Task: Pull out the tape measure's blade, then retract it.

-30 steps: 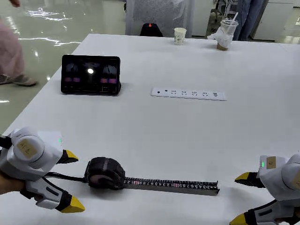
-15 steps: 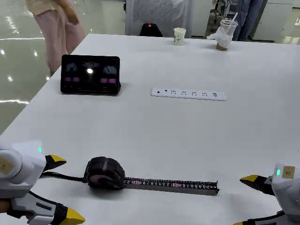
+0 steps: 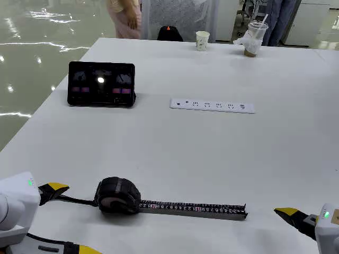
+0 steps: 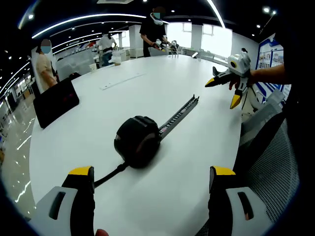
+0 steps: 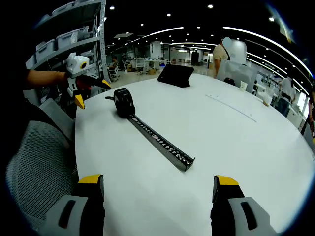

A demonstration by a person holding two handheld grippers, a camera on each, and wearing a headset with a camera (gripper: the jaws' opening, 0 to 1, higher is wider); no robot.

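While blade [image 3: 193,208] lies out | left hand-held gripper [image 4: 152,171] wide | right hand-held gripper [image 5: 158,179] wide | head view: tablet [image 3: 101,84]

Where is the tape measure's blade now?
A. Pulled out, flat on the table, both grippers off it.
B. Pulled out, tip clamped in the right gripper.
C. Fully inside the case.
A: the blade lies extended from the case on the table, with the left gripper and right gripper both open and apart from it.

You have bare table [image 3: 212,153] on both sides of the tape measure [image 3: 119,195] and its pulled-out blade [image 3: 193,208]; the power strip [image 3: 212,105] and tablet [image 3: 101,84] lie well beyond.
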